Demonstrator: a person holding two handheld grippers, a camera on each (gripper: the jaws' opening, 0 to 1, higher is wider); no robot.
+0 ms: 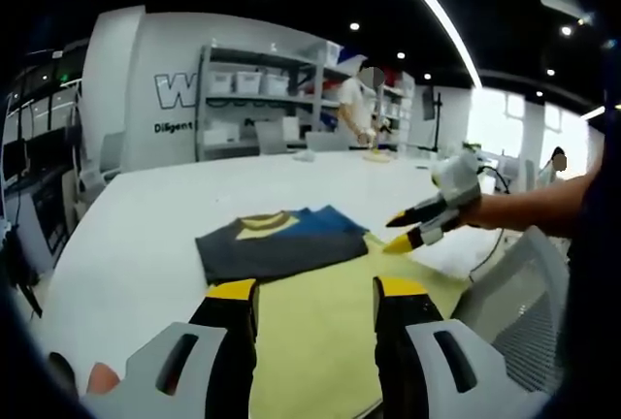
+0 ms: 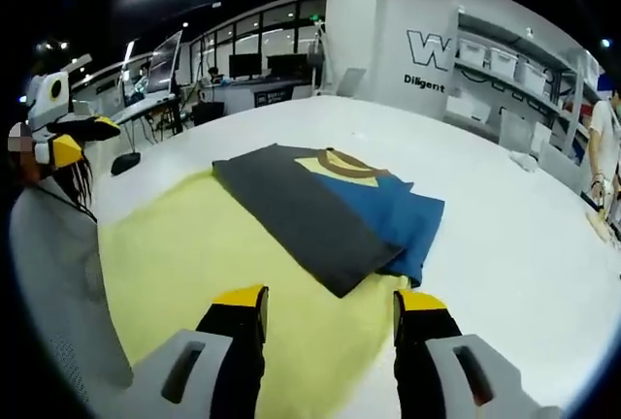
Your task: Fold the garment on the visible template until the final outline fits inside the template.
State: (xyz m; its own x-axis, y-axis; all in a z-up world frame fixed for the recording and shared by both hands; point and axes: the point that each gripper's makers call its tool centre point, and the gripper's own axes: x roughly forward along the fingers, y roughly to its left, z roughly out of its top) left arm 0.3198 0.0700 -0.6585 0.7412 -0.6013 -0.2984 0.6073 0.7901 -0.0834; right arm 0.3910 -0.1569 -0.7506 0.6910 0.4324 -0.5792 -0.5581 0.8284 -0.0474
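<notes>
Reaching out of the lower edge of the left gripper view, the left gripper [image 1: 315, 298] is cut off at its base; its yellow-tipped jaws stand apart, holding nothing, above the yellow template [image 1: 320, 327]. At centre, the folded garment [image 1: 277, 241], grey, blue and yellow, lies on the template's far end, on the white table [image 1: 146, 215]. At the right, the right gripper [image 1: 400, 230] comes in, held by a bare forearm [image 1: 529, 208], its jaws slightly apart. In the right gripper view, the left gripper [image 2: 68, 138] is partly hidden at the left edge. The right gripper [image 2: 330, 307] hovers with jaws apart before the garment [image 2: 335, 206]. The template [image 2: 209, 264] is partly covered.
</notes>
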